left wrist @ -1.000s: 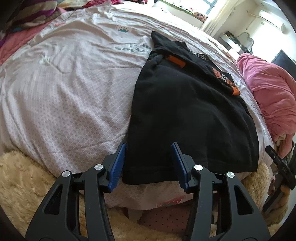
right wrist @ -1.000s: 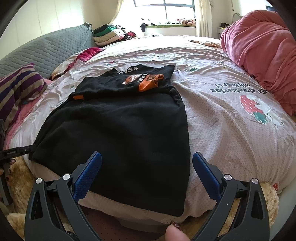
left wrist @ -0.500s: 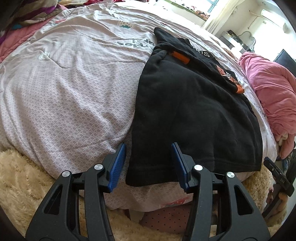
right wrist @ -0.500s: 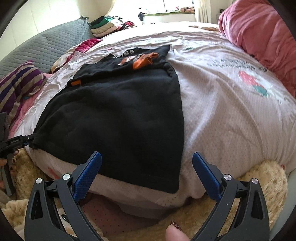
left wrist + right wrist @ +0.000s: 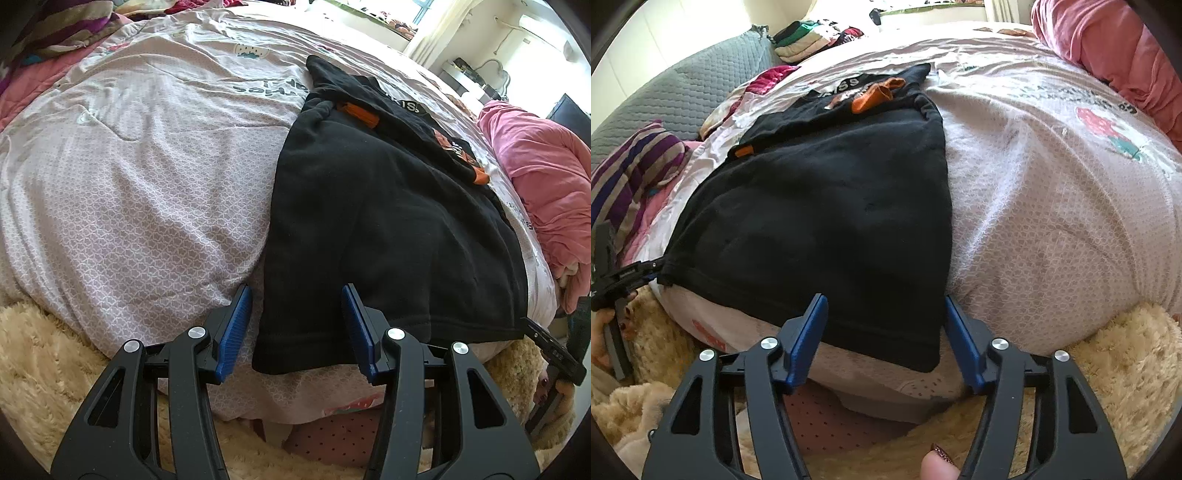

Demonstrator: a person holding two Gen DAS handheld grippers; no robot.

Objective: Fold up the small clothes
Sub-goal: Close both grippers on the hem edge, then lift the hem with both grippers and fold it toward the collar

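A black garment point(image 5: 388, 206) with orange trim lies flat on the bed, its hem hanging over the near edge. It also shows in the right wrist view point(image 5: 827, 206). My left gripper point(image 5: 297, 325) is open, its blue pads on either side of the hem's left corner. My right gripper point(image 5: 884, 336) is open, its pads on either side of the hem's right corner. Neither is closed on the cloth. The left gripper also shows at the left edge of the right wrist view point(image 5: 624, 275), touching the hem.
The pale patterned bedspread point(image 5: 147, 177) covers the bed. A pink duvet point(image 5: 539, 177) is bunched at the right. A striped pillow point(image 5: 635, 162) and folded clothes point(image 5: 809, 40) lie at the far left. Cream fluffy rug point(image 5: 1108, 369) lies below the bed edge.
Both grippers moved in toward the hem corners. The right gripper's jaws narrowed from wide open and now straddle the right corner.
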